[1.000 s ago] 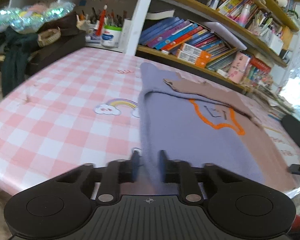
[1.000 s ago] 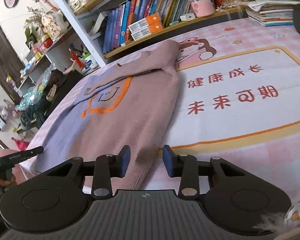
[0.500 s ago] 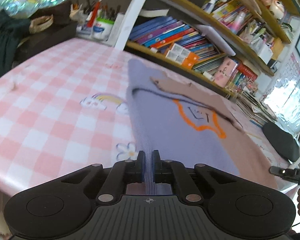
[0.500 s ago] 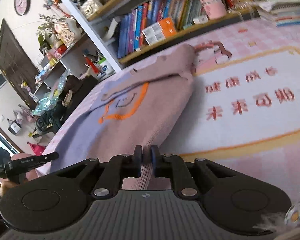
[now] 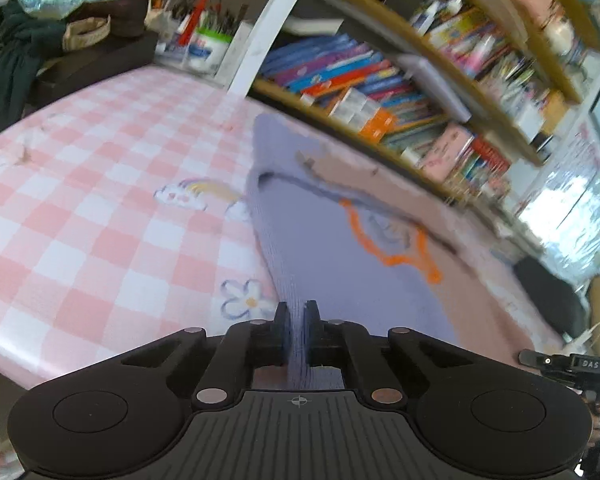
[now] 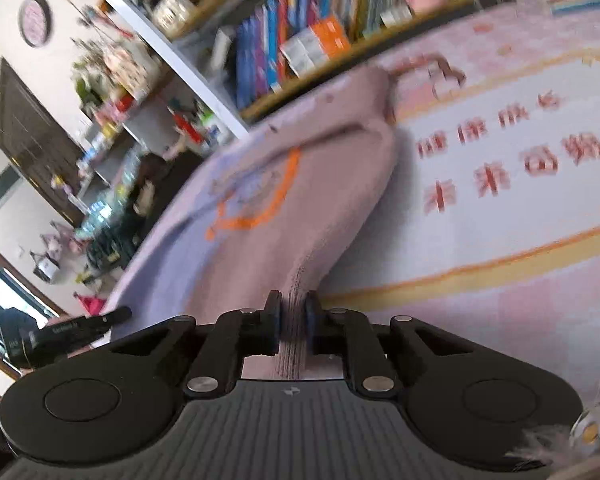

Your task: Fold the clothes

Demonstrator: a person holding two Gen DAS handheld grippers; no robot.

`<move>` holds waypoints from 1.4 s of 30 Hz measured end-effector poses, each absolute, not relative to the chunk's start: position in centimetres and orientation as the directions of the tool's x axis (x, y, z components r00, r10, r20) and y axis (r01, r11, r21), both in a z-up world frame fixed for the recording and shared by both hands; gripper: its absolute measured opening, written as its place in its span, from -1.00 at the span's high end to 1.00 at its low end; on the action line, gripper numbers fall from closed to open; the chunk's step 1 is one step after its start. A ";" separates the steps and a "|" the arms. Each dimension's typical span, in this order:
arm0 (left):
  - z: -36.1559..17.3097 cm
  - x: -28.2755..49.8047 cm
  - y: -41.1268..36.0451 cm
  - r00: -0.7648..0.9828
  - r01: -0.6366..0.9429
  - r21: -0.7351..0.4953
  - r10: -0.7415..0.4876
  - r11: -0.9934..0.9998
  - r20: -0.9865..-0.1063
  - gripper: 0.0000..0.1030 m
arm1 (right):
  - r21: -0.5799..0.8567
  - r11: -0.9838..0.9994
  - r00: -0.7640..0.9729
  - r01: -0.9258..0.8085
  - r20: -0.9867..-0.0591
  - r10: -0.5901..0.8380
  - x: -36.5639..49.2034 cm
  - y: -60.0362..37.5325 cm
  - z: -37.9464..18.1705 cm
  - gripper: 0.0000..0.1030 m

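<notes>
From the left gripper point(image 5: 296, 316), pinched on the sweater point(image 5: 332, 264) hem, the checked tablecloth point(image 5: 100, 208) lies bare from nine to eleven o'clock, giving flat room to pass. At twelve to two o'clock the bookshelf point(image 5: 380, 92) walls off the far edge of the table, and a pen tub point(image 5: 208, 44) stands at eleven. From the right gripper point(image 6: 293, 312), also clamped on the hem, bare printed cloth point(image 6: 520, 216) opens from one to three o'clock. Books point(image 6: 284, 52) block twelve o'clock; the left gripper sits low at nine.
</notes>
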State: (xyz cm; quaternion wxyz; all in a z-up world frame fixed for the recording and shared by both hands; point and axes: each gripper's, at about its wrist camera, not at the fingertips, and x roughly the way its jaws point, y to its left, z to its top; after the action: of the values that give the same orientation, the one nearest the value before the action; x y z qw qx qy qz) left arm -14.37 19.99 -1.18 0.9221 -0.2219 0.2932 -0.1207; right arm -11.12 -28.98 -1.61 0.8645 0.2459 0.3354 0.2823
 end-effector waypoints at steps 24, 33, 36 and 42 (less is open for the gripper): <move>-2.9 -14.6 20.9 0.727 0.132 -0.580 -0.477 0.804 -0.494 0.33 | 0.679 0.679 0.555 -0.278 -0.463 0.691 -10.9 -29.4 -3.3 0.62; -2.9 -14.2 20.4 0.730 0.175 -0.580 -0.500 0.796 -0.466 0.15 | 0.684 0.670 0.553 -0.290 -0.452 0.701 -10.9 -29.5 -3.5 0.62; -2.9 -14.2 20.5 0.729 0.173 -0.589 -0.505 0.789 -0.462 0.15 | 0.689 0.665 0.551 -0.289 -0.448 0.704 -10.9 -29.6 -3.6 0.62; -3.0 -14.2 20.7 0.731 0.177 -0.596 -0.510 0.783 -0.453 0.16 | 0.675 0.673 0.553 -0.301 -0.451 0.700 -11.0 -29.4 -3.4 0.62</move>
State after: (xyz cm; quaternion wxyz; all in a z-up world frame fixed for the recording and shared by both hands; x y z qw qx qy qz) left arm -14.20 20.68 -3.05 0.8912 -0.2670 0.3120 -0.1927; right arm -11.02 -29.36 -3.44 0.8381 0.2725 0.3663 0.2987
